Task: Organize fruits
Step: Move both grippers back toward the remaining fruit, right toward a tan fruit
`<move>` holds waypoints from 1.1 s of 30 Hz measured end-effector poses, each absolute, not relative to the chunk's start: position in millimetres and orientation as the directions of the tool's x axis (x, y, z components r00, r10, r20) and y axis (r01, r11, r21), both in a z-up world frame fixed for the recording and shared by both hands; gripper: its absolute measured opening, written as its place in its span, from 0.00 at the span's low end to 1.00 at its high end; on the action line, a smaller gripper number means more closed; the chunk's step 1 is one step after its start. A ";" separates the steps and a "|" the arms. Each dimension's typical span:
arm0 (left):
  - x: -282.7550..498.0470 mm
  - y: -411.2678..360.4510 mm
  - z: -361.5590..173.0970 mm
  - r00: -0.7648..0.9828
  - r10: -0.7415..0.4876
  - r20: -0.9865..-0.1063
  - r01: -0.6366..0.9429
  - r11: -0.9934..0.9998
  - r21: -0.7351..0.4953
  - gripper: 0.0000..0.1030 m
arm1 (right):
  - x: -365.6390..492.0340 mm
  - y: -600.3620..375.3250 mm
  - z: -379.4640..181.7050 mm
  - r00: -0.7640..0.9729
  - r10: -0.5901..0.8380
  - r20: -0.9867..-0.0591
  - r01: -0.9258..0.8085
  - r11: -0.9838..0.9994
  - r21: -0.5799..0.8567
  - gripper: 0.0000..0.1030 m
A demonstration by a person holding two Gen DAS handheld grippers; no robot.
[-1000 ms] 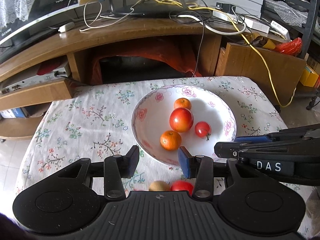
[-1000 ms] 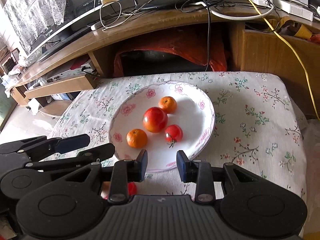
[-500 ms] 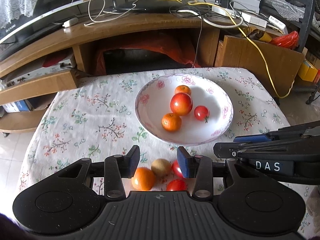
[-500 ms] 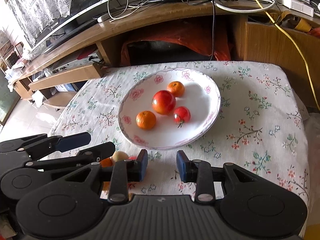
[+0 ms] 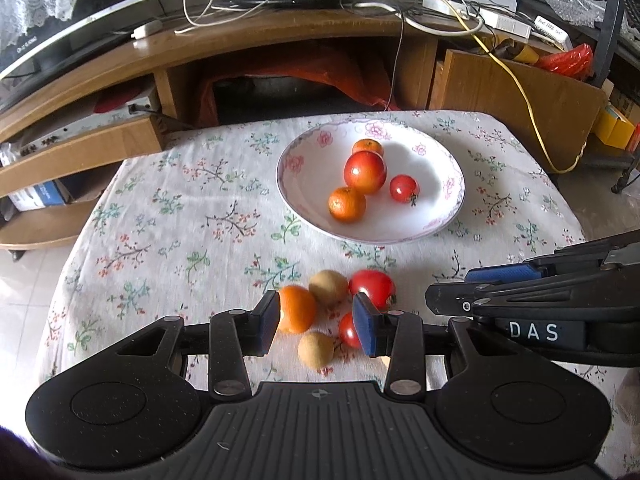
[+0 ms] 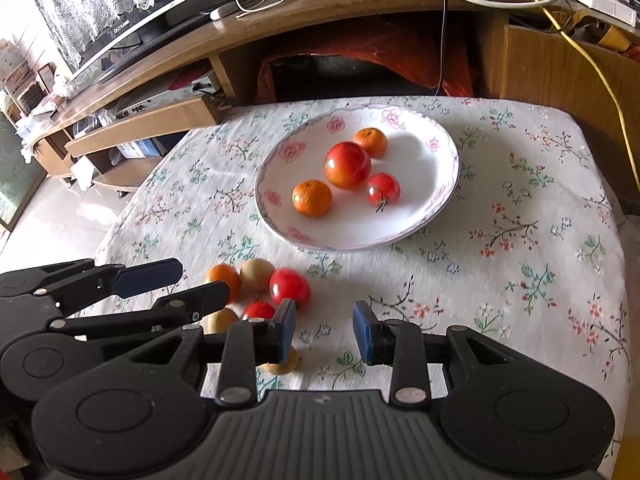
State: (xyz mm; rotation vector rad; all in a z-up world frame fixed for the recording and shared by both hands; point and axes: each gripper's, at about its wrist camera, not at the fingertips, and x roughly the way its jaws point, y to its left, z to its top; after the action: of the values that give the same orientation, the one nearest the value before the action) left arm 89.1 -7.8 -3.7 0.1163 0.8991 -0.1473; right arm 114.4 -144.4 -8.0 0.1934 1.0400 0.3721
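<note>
A white floral plate (image 5: 304, 168) (image 6: 444, 148) holds a red apple (image 5: 365, 172), two oranges (image 5: 347, 204) and a small tomato (image 5: 404, 188). Loose fruit lies on the cloth in front of it: an orange (image 5: 298, 309), two tan round fruits (image 5: 328, 286), a large tomato (image 5: 374, 286) and a small tomato (image 5: 347, 330). My left gripper (image 5: 316, 326) is open and empty, just above this cluster. My right gripper (image 6: 325, 332) is open and empty, to the right of the cluster (image 6: 290, 286). A further tan fruit (image 6: 280, 366) lies partly hidden behind its left finger.
The small table has a floral cloth (image 5: 180, 216) and drops off at its left and right edges. Behind it stands a wooden TV stand (image 5: 240, 44) with cables, a yellow wire (image 5: 516, 80) and a monitor (image 6: 120, 24).
Both grippers have pulled back toward the table's front. The plate now looks farther away, and the loose fruit cluster has come into full view beneath the left gripper.
</note>
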 end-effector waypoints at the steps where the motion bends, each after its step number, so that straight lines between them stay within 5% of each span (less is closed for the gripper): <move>1: 87.7 -6.5 -4.4 0.610 -0.080 -0.788 0.175 0.984 0.036 0.46 | 113.4 -143.7 -8.1 0.448 0.392 -0.804 -0.211 0.920 0.331 0.31; 33: 79.9 22.3 -22.7 0.552 -0.076 -0.830 0.147 0.989 0.007 0.54 | 114.3 -108.8 -39.9 0.334 0.433 -0.837 -0.288 0.892 0.347 0.31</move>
State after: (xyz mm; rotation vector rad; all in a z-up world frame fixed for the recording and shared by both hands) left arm 79.9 22.3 -22.7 0.0782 0.9777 -0.1321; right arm 114.3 -108.8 -39.9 0.1454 1.1372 0.4732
